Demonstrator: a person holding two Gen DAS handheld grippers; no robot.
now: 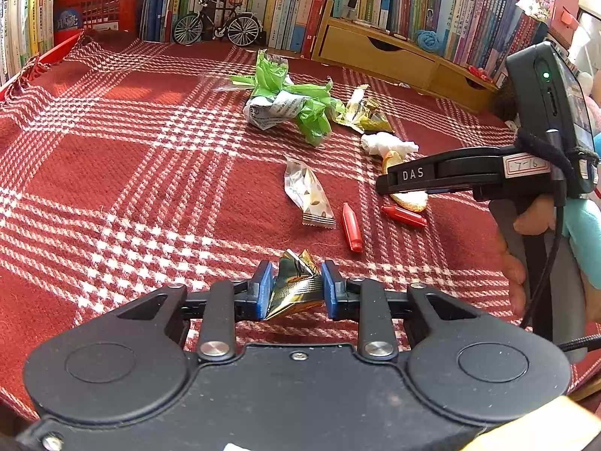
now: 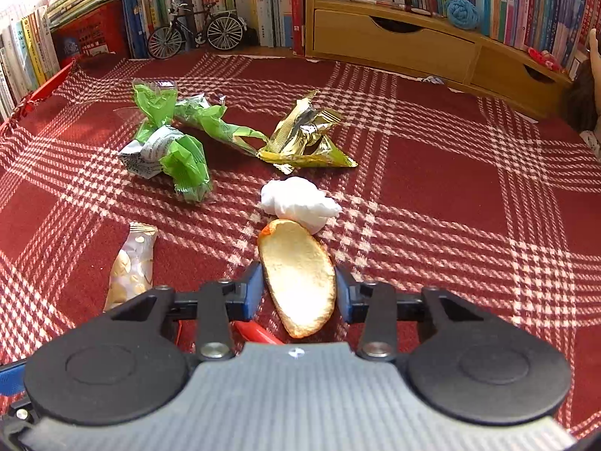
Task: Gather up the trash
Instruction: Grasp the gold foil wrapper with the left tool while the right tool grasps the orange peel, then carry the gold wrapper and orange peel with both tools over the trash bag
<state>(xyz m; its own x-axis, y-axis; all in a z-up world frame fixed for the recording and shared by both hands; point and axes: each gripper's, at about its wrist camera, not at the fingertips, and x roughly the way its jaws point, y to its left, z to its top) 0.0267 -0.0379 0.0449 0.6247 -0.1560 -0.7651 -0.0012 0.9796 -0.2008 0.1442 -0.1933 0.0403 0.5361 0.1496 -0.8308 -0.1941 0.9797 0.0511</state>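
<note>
In the left wrist view, the left tongs [image 1: 293, 285] are gripping a gold wrapper [image 1: 296, 287] above the counter [image 1: 112, 173], with two red caps [image 1: 352, 227] beyond. In the right wrist view, the right tongs [image 2: 298, 288] are standing open around a peel [image 2: 298, 274], pads not pressing it; a tissue [image 2: 300, 201] is lying just behind.

On the worktop [image 1: 112, 173] there are two red caps [image 1: 352, 227], one white tissue [image 2: 298, 199], one orange peel [image 2: 298, 282], and one toy bicycle [image 1: 217, 22].

Left gripper [image 1: 294, 285] clamped, angled downward; right gripper [image 2: 298, 288] likewise angled, jaws slightly apart.
</note>
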